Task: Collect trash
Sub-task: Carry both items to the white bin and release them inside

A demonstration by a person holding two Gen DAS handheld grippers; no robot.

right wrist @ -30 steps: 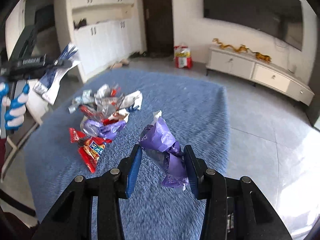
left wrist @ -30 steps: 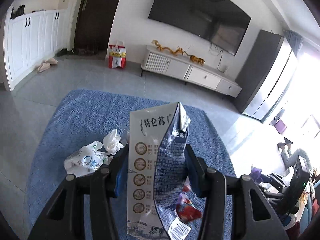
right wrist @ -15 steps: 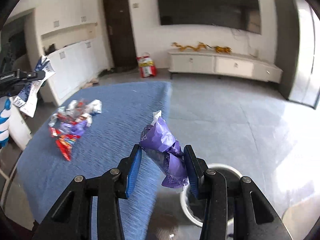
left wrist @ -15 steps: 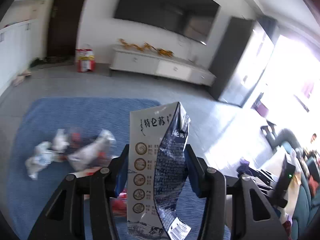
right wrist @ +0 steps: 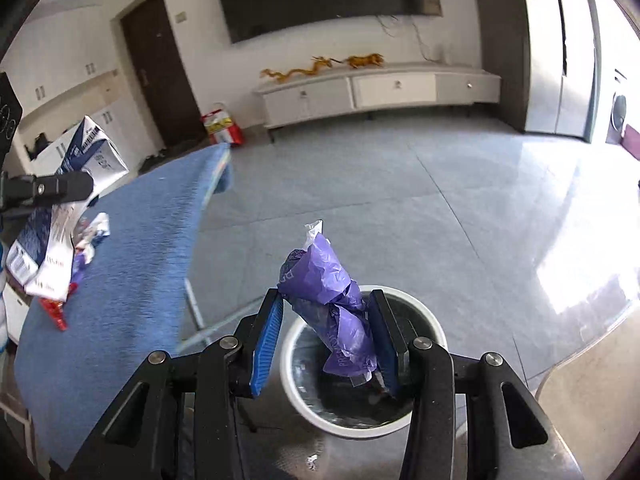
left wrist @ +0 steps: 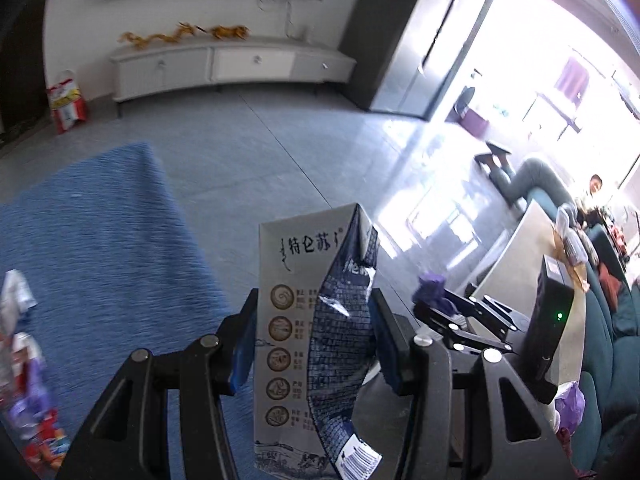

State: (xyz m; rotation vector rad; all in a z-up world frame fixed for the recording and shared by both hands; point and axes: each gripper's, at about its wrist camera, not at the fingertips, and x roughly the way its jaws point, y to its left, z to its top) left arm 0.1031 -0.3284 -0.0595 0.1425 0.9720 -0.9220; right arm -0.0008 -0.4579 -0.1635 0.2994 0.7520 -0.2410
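Observation:
My left gripper (left wrist: pixel 314 344) is shut on a flattened white and blue milk carton (left wrist: pixel 304 336), held upright in the air; it also shows in the right wrist view (right wrist: pixel 60 204). My right gripper (right wrist: pixel 326 334) is shut on a crumpled purple wrapper (right wrist: pixel 328 300), held directly above a white round bin (right wrist: pixel 430 326) with a dark liner on the floor. The right gripper with the wrapper also shows in the left wrist view (left wrist: pixel 432 286). Several more wrappers (right wrist: pixel 86 240) lie on the blue-covered table (right wrist: pixel 136 276).
The table's right edge (right wrist: pixel 200 216) ends just left of the bin. Grey tiled floor (right wrist: pixel 380 192) stretches to a white TV cabinet (right wrist: pixel 376 88). A red bag (right wrist: pixel 222 126) stands by the door. A sofa with a person (left wrist: pixel 592 192) is at the right.
Both grippers swung right, away from the table. The right gripper with the purple wrapper now hangs over the bin. The left gripper still holds the carton.

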